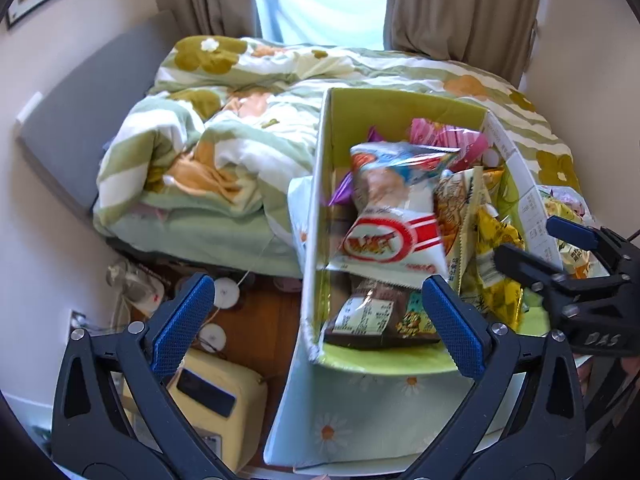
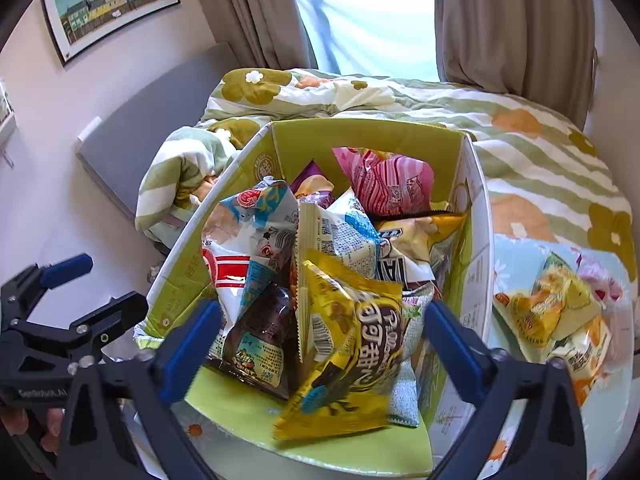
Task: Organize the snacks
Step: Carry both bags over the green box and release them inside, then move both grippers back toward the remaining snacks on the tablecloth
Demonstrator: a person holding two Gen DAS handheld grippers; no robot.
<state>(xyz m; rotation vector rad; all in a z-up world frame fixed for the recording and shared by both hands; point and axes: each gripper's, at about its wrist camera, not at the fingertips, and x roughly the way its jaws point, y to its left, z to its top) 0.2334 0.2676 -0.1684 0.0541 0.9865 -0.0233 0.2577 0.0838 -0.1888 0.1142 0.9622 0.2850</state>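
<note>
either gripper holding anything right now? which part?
Nothing held. Left gripper and right gripper both stand open above the green cardboard box; yellow foil snack bag lies loose between right's fingers.

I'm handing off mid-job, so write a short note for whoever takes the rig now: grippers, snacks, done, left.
Left gripper: open, empty, at the box's near left side.
Right gripper: open, over the box's near end; a yellow packet lies between its fingers, not gripped.
Box: on the bed, nearly full of packets, among them a red-and-white bag and a pink bag.
Done: most snacks boxed.
Left: loose packets on the bed right of the box.
</note>
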